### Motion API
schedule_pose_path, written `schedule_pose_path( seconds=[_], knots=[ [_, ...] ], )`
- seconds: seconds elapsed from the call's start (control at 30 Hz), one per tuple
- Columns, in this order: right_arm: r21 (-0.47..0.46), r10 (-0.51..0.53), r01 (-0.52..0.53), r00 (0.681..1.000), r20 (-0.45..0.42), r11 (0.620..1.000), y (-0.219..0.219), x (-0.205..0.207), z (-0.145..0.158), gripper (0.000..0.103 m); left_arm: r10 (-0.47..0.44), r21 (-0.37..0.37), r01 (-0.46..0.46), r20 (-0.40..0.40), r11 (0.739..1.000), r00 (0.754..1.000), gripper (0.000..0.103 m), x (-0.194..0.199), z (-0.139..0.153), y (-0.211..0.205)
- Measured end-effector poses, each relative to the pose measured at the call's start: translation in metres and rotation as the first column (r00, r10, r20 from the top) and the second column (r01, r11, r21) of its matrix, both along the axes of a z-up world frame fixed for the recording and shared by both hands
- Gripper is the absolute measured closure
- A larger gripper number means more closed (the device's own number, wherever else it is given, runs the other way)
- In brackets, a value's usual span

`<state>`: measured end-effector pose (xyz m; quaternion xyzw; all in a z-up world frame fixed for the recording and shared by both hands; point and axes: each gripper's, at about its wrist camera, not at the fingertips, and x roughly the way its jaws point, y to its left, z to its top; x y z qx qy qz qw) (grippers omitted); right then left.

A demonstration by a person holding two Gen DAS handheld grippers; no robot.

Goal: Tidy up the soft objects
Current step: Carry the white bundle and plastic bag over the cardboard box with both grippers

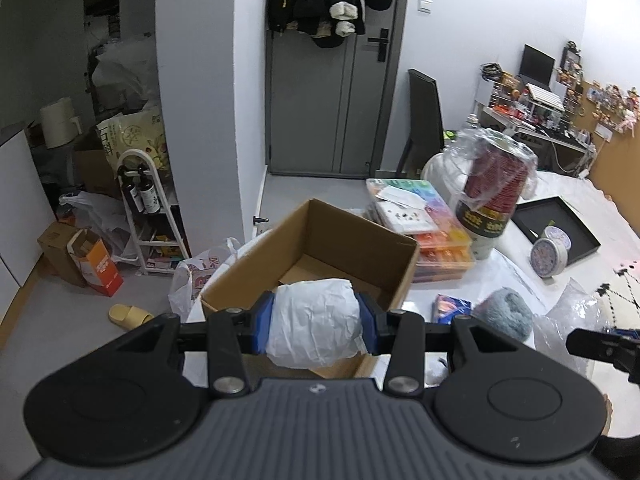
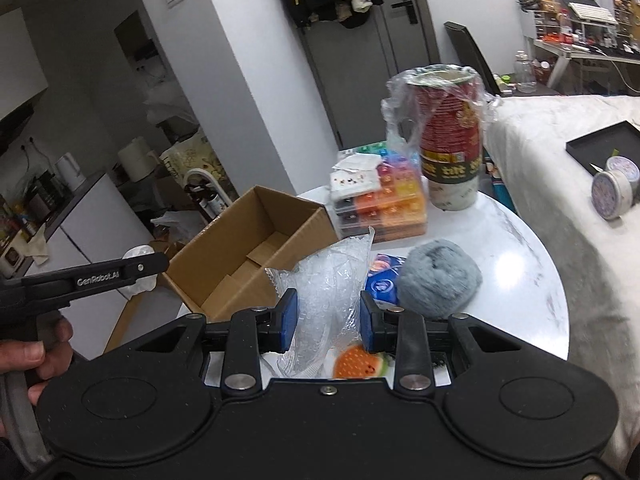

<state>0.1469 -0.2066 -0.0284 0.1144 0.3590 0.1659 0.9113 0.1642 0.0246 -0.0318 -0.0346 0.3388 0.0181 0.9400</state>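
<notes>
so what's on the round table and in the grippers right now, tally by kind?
Cardboard box: 1
Soft items: 3 (white paper bundle, clear plastic bag, grey fluffy ball)
Bagged paper cup stack: 1
Bead organizer cases: 1 stack
Blue packet: 1
Total: 7

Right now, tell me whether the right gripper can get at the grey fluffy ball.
Probably not yet: the right gripper is shut on a clear plastic bag. The grey fluffy ball lies uncovered just beside it.

A crumpled white paper wad (image 1: 316, 320) hangs above the open, empty cardboard box (image 1: 320, 248), a clear crinkled plastic bag (image 2: 326, 300) is lifted beside it, and a grey fluffy ball (image 2: 438, 276) rests on the bench.
</notes>
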Motion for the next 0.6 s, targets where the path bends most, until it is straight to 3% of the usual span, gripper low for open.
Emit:
schedule_pose_path(
  seconds=[0.6],
  knots=[
    [-0.003,0.069,-0.069,0.998,0.003,0.998,0.036,0.040,0.004,0.072,0.059,-0.012,-0.059,-0.057,0.998,0.997,0.060,0.057,-0.022,0.024]
  ],
)
